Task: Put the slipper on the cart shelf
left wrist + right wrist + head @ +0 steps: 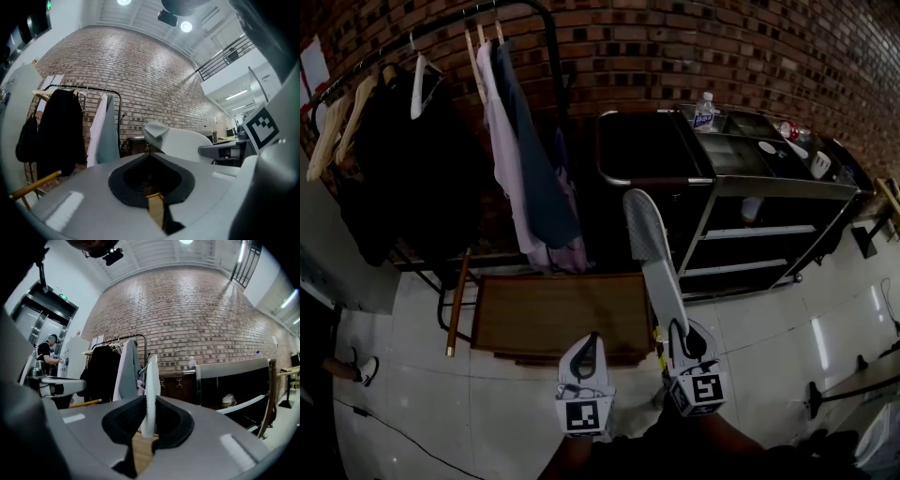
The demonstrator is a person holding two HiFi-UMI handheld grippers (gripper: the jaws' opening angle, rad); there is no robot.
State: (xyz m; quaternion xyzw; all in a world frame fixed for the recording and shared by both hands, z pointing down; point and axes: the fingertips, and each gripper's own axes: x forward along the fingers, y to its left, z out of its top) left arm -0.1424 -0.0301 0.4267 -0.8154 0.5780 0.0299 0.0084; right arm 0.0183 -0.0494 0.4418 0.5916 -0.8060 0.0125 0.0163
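**Item: white slipper, held off the cart**

- Slipper (pixel 652 244): long, flat, pale, with a rounded end; its surface looks finely dotted or woven, though the dim head view leaves this uncertain. It stands in the air, rising from the right gripper toward the cart and not touching it. In the right gripper view it shows edge-on as a thin white blade (pixel 151 385).
- Right gripper (pixel 677 328): grey moulded shell with black ribbed pads. The jaws are clamped on the slipper's lower end, and the pads (pixel 129 416) press both faces.
- Left gripper (pixel 591 339): same build, held low beside the right one. Its jaws are closed tip to tip, with nothing between them (pixel 149 157).
- Cart (pixel 750 183): black body with a bright metal frame and a boxy form. It stands against the wall to the right of the slipper.
- Cart shelf (pixel 759 232): a dark tier edged with a metal rail.
- Bottle (pixel 704 111): clear plastic, upright on the cart's top.
- Clothes rack (pixel 548 37): a curved black tube hung with dark and pale garments (pixel 511 141).
- Low table (pixel 562 314): brown wood, rectangular, just ahead of both grippers.
- Wall (pixel 675 47): red-brown brick.
- Floor (pixel 769 347): glossy pale tiles.
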